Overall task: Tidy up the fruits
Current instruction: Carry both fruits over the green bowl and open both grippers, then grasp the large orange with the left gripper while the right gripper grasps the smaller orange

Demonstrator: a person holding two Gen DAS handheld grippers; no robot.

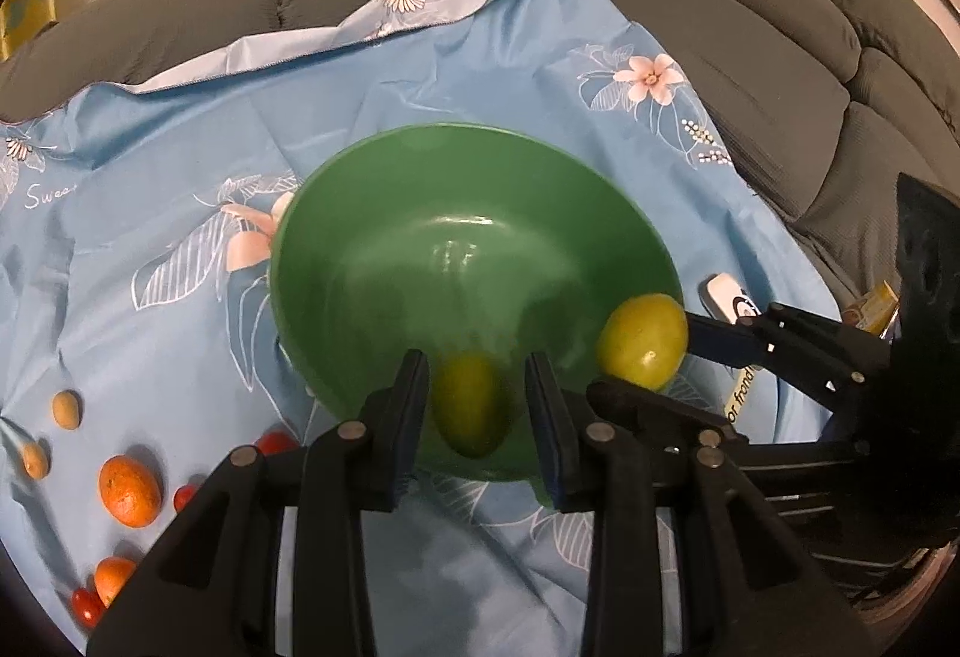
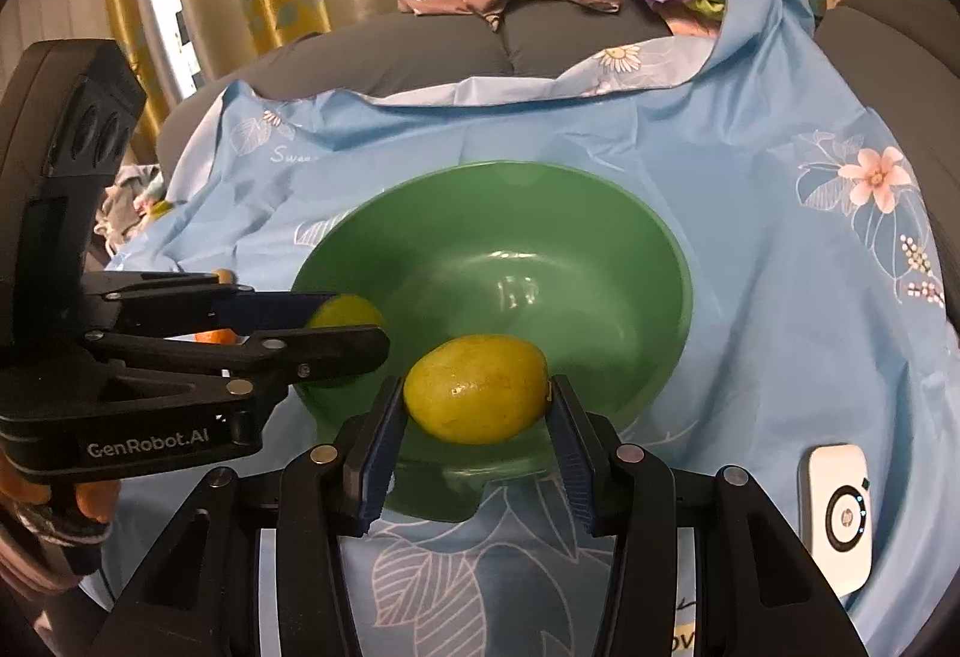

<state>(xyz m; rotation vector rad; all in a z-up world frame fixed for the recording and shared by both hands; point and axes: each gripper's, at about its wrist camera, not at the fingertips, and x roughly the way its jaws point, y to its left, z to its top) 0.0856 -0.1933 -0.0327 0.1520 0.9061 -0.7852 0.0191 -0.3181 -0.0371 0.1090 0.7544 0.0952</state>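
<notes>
Both claws hovering over green bowl, lower centre. Left claw released, lemon blurred between fingers. Right claw grasping second lemon; likely best lowering inside rim before releasing.

I count two yellow-green lemons, one green bowl, two oranges, two small tan fruits and three little red tomatoes. There is one white device, and I work two tongs.
</notes>
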